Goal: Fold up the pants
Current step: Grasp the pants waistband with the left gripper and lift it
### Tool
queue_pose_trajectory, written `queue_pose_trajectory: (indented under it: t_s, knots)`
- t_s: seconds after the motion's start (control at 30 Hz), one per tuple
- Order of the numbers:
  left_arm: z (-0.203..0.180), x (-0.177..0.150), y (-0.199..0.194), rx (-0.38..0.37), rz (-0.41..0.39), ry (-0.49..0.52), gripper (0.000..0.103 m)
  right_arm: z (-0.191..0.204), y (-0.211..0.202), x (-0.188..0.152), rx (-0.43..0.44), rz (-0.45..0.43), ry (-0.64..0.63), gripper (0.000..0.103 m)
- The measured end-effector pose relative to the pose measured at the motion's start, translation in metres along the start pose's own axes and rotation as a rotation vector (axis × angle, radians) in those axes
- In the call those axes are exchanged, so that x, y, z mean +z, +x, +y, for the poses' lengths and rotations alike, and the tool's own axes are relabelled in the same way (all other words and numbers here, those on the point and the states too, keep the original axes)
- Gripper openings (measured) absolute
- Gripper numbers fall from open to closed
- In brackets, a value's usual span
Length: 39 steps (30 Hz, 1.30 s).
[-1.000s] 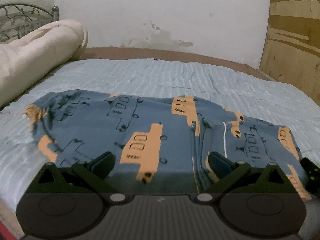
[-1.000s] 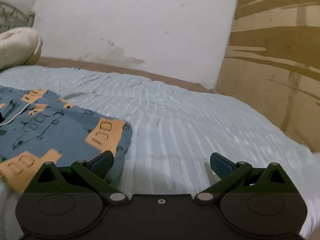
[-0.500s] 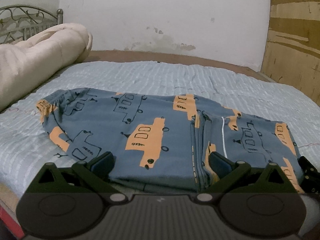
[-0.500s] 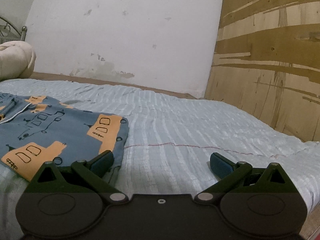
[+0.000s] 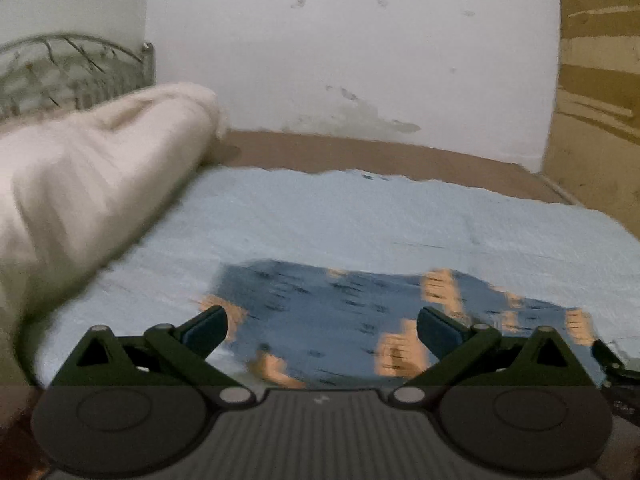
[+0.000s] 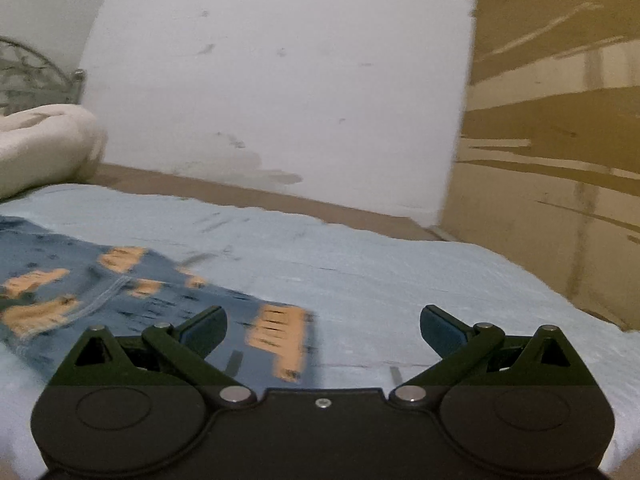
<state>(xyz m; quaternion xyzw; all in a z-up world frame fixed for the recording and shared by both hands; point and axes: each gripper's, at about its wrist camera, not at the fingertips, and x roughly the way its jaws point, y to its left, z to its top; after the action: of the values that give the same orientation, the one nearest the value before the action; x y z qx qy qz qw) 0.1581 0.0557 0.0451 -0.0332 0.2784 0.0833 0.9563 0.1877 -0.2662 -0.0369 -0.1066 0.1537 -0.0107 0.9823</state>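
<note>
The blue pants (image 5: 340, 312) with orange vehicle prints lie folded flat on the light blue bedspread (image 5: 360, 216). My left gripper (image 5: 322, 330) is open and empty, held back from the pants' near edge. In the right wrist view the pants (image 6: 132, 300) lie at the lower left. My right gripper (image 6: 322, 330) is open and empty, above the bedspread (image 6: 400, 280) just right of the pants' right end. Both views are blurred by motion.
A rolled cream blanket (image 5: 80, 184) lies along the bed's left side, before a metal headboard (image 5: 72, 72). A white wall (image 5: 340, 60) stands behind the bed and a wooden panel (image 6: 560, 140) on the right. The right gripper's tip (image 5: 616, 364) shows at the left view's right edge.
Both grippers have pulled back and risen away from the pants, which now look smaller and lower in both views. Both stay open and empty.
</note>
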Motion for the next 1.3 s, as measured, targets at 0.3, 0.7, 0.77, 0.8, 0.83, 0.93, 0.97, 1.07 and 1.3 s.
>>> queue_pose_trajectory:
  t_s: [0.3, 0.7, 0.77, 0.8, 0.83, 0.93, 0.97, 1.07, 1.3]
  knots:
    - [0.064, -0.026, 0.032, 0.069, 0.039, -0.095, 0.102, 0.082, 0.013, 0.015, 0.177, -0.006, -0.137, 0.102]
    - [0.090, -0.048, 0.094, -0.070, 0.003, -0.283, 0.102, 0.098, 0.027, -0.005, 0.187, -0.004, -0.117, 0.102]
    - [0.094, -0.047, 0.103, -0.098, 0.005, -0.326, 0.102, 0.098, 0.027, -0.008, 0.183, -0.015, -0.117, 0.102]
    - [0.096, -0.047, 0.107, -0.113, 0.005, -0.348, 0.102, 0.099, 0.027, -0.009, 0.183, -0.018, -0.117, 0.102]
    - [0.098, -0.047, 0.111, -0.127, 0.006, -0.366, 0.102, 0.099, 0.029, -0.009, 0.186, -0.018, -0.115, 0.102]
    - [0.103, -0.046, 0.120, -0.162, 0.029, -0.411, 0.102, 0.097, 0.032, -0.009, 0.199, -0.010, -0.100, 0.102]
    - [0.106, -0.045, 0.123, -0.167, 0.045, -0.432, 0.101, 0.096, 0.033, -0.009, 0.203, -0.008, -0.095, 0.102]
    - [0.113, -0.046, 0.128, -0.167, 0.064, -0.474, 0.088, 0.097, 0.032, -0.010, 0.201, -0.013, -0.094, 0.102]
    - [0.122, -0.047, 0.131, -0.146, 0.071, -0.541, 0.042, 0.098, 0.032, -0.011, 0.200, -0.017, -0.093, 0.102]
